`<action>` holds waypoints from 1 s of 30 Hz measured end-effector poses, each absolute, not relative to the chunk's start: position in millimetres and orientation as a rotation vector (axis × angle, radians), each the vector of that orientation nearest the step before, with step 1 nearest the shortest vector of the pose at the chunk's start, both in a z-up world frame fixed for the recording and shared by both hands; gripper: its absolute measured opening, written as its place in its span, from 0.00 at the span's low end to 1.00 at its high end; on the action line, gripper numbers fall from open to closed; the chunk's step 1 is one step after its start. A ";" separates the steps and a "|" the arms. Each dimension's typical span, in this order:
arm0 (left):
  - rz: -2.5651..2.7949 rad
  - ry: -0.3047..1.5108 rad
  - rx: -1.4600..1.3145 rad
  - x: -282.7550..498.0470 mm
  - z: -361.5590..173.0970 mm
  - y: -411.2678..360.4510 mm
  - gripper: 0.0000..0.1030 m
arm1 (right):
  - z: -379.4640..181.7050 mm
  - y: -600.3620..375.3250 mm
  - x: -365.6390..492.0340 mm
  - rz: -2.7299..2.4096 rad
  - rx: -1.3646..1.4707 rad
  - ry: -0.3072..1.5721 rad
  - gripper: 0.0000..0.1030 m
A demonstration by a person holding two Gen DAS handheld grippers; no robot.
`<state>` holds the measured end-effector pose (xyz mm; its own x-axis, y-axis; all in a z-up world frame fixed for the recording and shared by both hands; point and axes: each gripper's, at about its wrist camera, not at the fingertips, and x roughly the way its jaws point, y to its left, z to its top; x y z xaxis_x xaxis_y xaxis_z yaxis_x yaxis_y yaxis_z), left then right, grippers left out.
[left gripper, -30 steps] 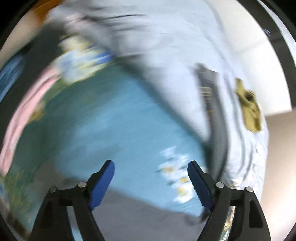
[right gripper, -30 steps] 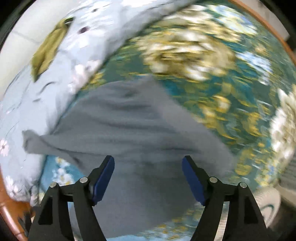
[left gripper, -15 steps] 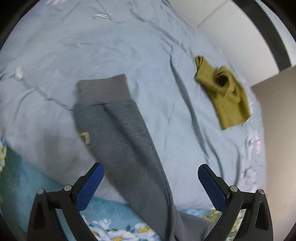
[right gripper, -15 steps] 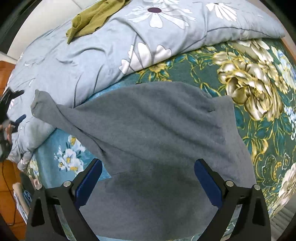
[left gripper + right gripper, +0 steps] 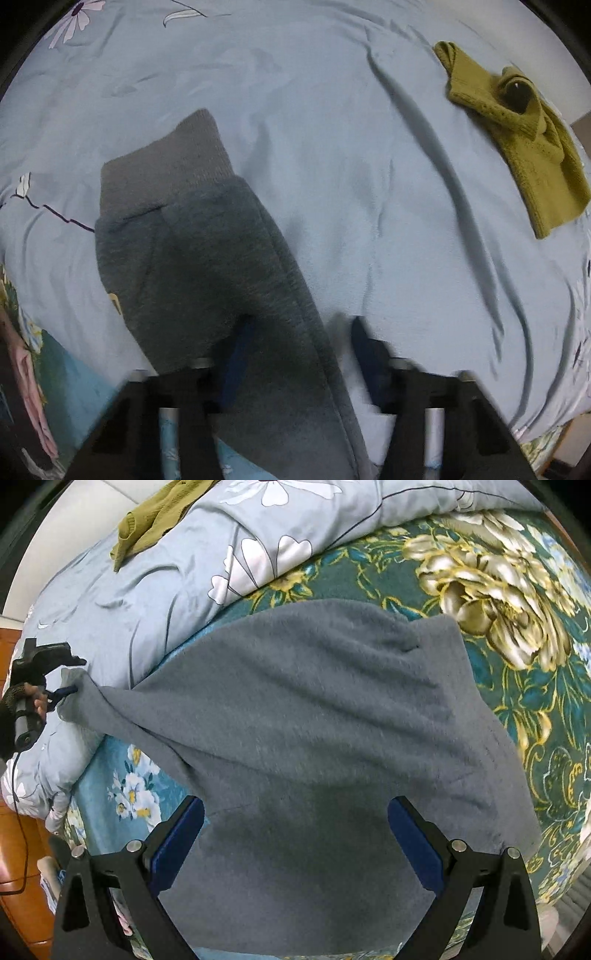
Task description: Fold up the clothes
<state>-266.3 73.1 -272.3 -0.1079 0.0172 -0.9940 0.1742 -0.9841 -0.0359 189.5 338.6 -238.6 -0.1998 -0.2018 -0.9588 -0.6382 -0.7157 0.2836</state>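
Observation:
A grey sweatshirt (image 5: 317,716) lies spread on the teal floral bedspread (image 5: 517,602). Its left sleeve (image 5: 207,258), with a ribbed cuff, stretches up onto the light blue quilt (image 5: 332,110). My left gripper (image 5: 299,332) is low over the sleeve, its fingers straddling the sleeve's edge with a gap between them, blurred by motion. It also shows in the right wrist view (image 5: 66,692), touching the sleeve near the cuff. My right gripper (image 5: 295,812) is wide open and empty above the sweatshirt's body.
An olive green knitted garment (image 5: 517,136) lies on the quilt at the far right; it also shows in the right wrist view (image 5: 155,520). Pink cloth (image 5: 29,387) hangs at the bed's left edge. Wooden floor (image 5: 22,849) lies beside the bed.
My left gripper swung over to the sleeve, dropped down onto it and its fingers narrowed around the sleeve's edge. My right gripper settled, open, over the sweatshirt's body.

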 end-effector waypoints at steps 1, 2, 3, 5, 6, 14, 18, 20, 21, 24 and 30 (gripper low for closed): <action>-2.248 0.242 2.020 -264.7 -270.9 70.4 0.05 | -238.8 339.3 190.1 1.987 -1.754 0.981 0.97; -2.255 0.285 2.007 -262.7 -267.6 66.4 0.05 | -238.5 340.1 190.7 1.989 -1.750 0.982 0.97; -2.268 0.358 1.989 -260.1 -262.2 60.3 0.05 | -238.2 341.0 191.2 1.990 -1.746 0.984 0.97; -2.290 0.568 1.954 -252.6 -248.2 43.6 0.04 | -237.5 343.2 192.0 1.989 -1.735 0.990 0.97; -2.303 0.700 1.939 -246.5 -239.5 32.7 0.04 | -236.8 344.2 192.1 1.990 -1.728 0.995 0.97; -2.416 0.919 1.767 -147.3 -186.8 -69.1 0.04 | -229.1 340.4 184.8 2.031 -1.712 1.004 0.97; -2.264 1.018 1.707 -75.3 -204.4 -133.2 0.04 | -229.1 332.5 182.8 2.038 -1.736 1.003 0.97; -2.163 1.066 1.680 -40.0 -218.3 -159.1 0.04 | -228.9 327.8 181.6 2.042 -1.748 0.998 0.97; -2.109 1.072 1.676 -23.2 -226.8 -169.7 0.04 | -228.9 325.4 180.9 2.044 -1.754 0.996 0.97; -1.981 1.069 1.713 12.5 -257.6 -185.8 0.04 | -230.5 318.6 177.5 2.045 -1.776 0.987 0.97; -1.971 0.909 1.845 31.1 -276.2 -185.0 0.08 | -235.4 314.5 167.8 2.026 -1.803 0.958 0.97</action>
<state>31.1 -185.0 -276.2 -0.1363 0.2044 -0.9693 0.6048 -0.7578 -0.2449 167.8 314.5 -235.4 -0.1933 -0.2259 -0.9548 -0.5947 -0.7470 0.2971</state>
